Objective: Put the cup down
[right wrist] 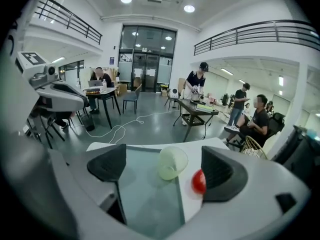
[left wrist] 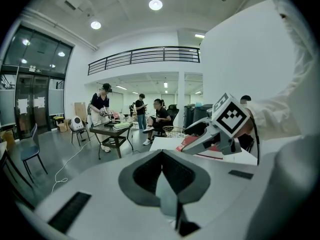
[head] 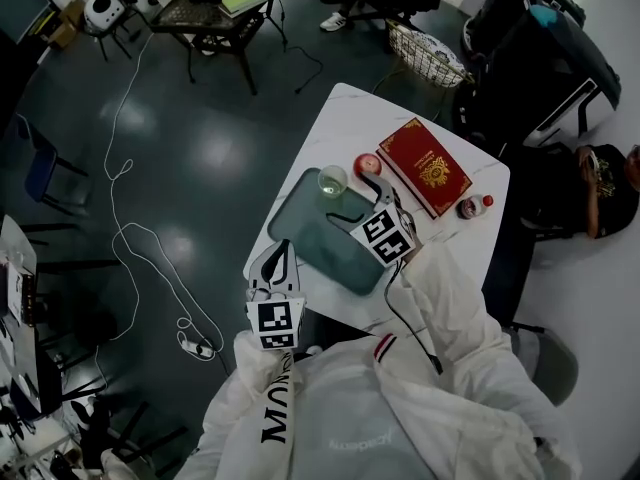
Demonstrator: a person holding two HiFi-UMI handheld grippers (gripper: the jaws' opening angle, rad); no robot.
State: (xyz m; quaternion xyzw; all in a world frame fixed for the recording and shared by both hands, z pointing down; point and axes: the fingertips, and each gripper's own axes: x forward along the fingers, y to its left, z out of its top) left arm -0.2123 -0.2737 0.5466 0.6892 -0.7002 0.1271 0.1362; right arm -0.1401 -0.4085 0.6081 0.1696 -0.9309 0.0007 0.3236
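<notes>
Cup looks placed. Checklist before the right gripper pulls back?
1. Cup stands upright on the tray: ok.
2. Right gripper jaws apart, not touching the cup: ok.
3. Left gripper shut on nothing, away from the tray: ok.
4. Gap between red apple and the right jaw: cannot tell; they overlap in the right gripper view.
5. Cup contents: cannot tell.
</notes>
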